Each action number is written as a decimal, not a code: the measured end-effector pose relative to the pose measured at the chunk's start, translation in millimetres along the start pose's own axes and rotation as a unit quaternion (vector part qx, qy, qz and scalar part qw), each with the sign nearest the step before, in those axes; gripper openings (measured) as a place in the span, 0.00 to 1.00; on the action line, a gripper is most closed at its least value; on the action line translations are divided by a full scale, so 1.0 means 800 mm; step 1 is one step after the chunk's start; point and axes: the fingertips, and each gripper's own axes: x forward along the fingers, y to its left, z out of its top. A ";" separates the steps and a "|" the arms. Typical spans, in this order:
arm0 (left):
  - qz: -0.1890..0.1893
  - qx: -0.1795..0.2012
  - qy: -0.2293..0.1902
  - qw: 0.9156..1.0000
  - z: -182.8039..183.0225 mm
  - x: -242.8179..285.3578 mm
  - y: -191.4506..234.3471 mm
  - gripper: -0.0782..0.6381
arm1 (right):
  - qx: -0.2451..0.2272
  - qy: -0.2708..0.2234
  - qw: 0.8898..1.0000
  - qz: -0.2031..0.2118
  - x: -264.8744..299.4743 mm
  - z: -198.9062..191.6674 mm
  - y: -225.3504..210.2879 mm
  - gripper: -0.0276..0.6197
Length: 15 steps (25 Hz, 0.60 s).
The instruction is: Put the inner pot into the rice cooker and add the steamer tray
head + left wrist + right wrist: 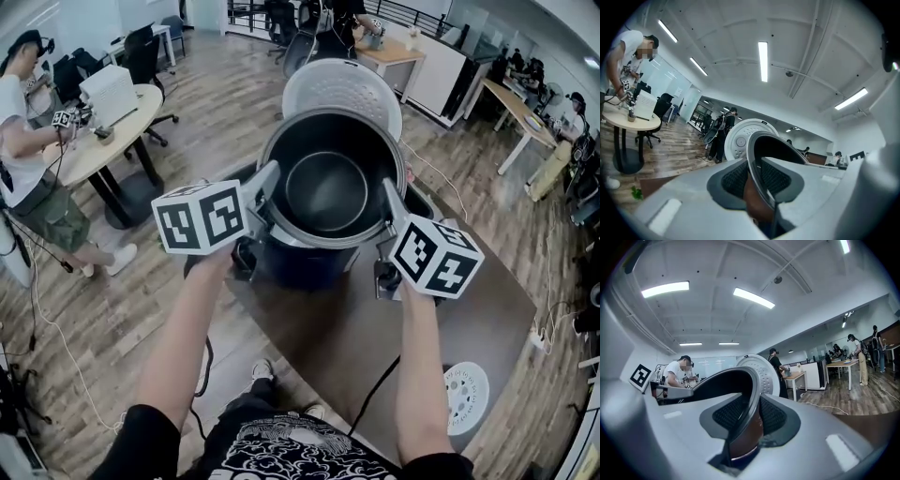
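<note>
The inner pot [326,187], dark inside with a metal rim, hangs between my two grippers right over the dark blue rice cooker [309,264], whose white lid [342,92] stands open behind. My left gripper [267,186] is shut on the pot's left rim and my right gripper [392,204] on its right rim. In the left gripper view the pads of the left gripper [754,180] pinch the pot wall [761,140], with the lid [739,140] beyond. In the right gripper view the right gripper [751,418] clamps the pot rim [733,383]. The white steamer tray [466,394] lies flat at the table's near right.
The cooker stands on a brown table [366,337], with a black cable [375,394] running off its near edge. A person [23,159] works at a round table [112,131] on the left. Desks and chairs fill the back of the room.
</note>
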 end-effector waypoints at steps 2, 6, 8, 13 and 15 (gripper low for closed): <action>0.007 -0.004 0.003 1.000 -0.001 -0.002 0.014 0.24 | 0.000 0.006 1.000 0.003 0.011 -0.006 0.007 0.22; 0.017 -0.008 0.018 1.000 -0.009 0.002 0.037 0.24 | 0.009 0.021 1.000 0.004 0.030 -0.022 0.014 0.22; 0.022 -0.008 0.024 0.999 -0.013 0.005 0.045 0.24 | 0.016 0.027 1.000 0.003 0.036 -0.031 0.014 0.22; 0.024 -0.012 0.042 0.999 -0.029 0.013 0.059 0.24 | 0.031 0.043 0.999 -0.007 0.043 -0.054 0.010 0.22; 0.022 -0.011 0.049 0.999 -0.035 0.017 0.065 0.24 | 0.037 0.049 0.998 -0.013 0.046 -0.065 0.008 0.22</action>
